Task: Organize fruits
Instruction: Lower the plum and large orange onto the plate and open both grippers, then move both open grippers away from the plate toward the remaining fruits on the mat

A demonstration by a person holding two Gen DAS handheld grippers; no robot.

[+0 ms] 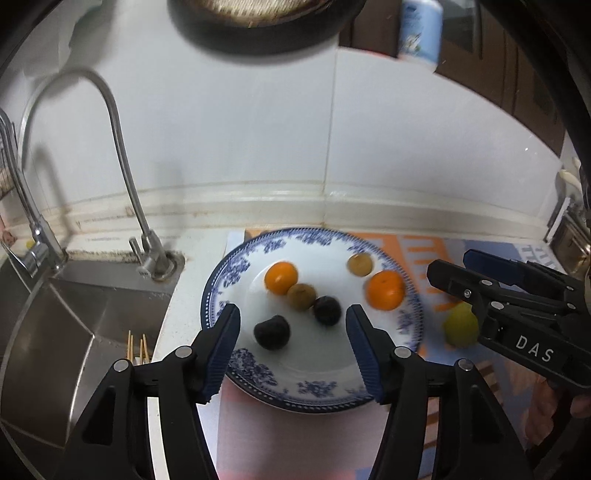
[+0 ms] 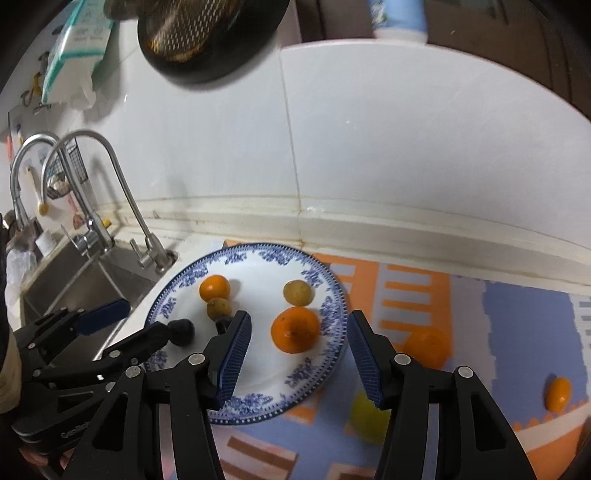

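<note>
A blue-and-white plate (image 1: 236, 273) (image 2: 255, 402) lies on the counter beside the sink. On it are two oranges (image 1: 281, 277) (image 1: 385, 289), two brownish-yellow fruits (image 1: 301, 296) (image 1: 359, 263) and two dark fruits (image 1: 272, 331) (image 1: 327, 310). My left gripper (image 1: 293, 343) is open and empty above the plate's near side. My right gripper (image 2: 299, 354) is open and empty over the plate's right part, near the big orange (image 2: 295, 329). A yellow-green fruit (image 2: 365, 421) (image 1: 460, 325), an orange (image 2: 426, 347) and a small orange (image 2: 558, 394) lie on the mat.
A steel sink (image 1: 62, 325) with two curved faucets (image 1: 122, 155) is left of the plate. An orange-and-blue patterned mat (image 2: 480, 325) covers the counter to the right. A white tiled wall (image 2: 369, 147) stands behind. A dark strainer (image 2: 207, 33) hangs above.
</note>
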